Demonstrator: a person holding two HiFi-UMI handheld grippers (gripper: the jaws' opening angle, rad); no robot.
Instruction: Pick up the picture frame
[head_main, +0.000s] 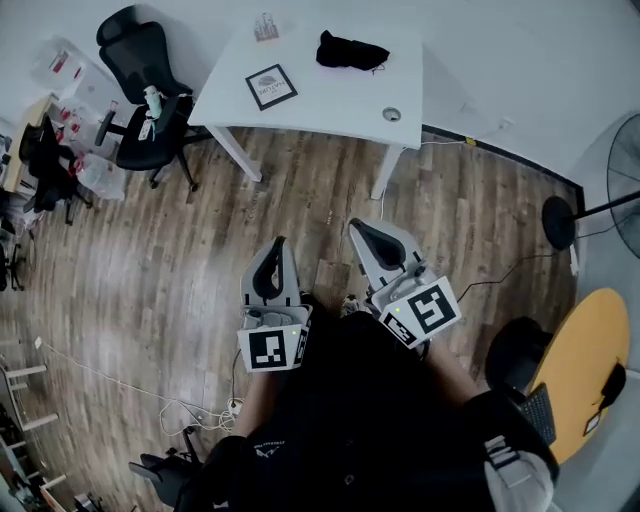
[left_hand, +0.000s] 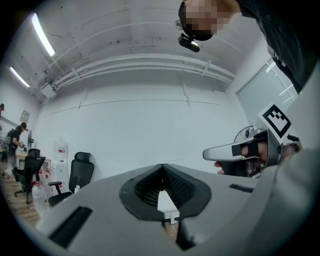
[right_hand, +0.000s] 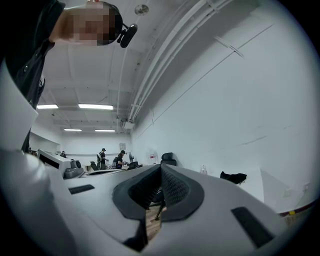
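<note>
A black picture frame (head_main: 271, 86) with a white print lies flat on the white table (head_main: 340, 100) at the far side of the room. My left gripper (head_main: 279, 245) is held level over the wooden floor, well short of the table, its jaws shut with nothing between them. My right gripper (head_main: 356, 229) is beside it, also shut and empty. In the left gripper view the left gripper (left_hand: 161, 168) points at a bare white wall, and the right gripper (left_hand: 207, 155) shows at the right. In the right gripper view the right gripper (right_hand: 161, 169) points along the wall.
A black cloth (head_main: 350, 50) and a small round thing (head_main: 391, 114) lie on the table. A black office chair (head_main: 150, 90) stands left of it. A fan's base (head_main: 558, 222) and a round yellow table (head_main: 585, 370) are at the right. Cables (head_main: 180, 405) cross the floor.
</note>
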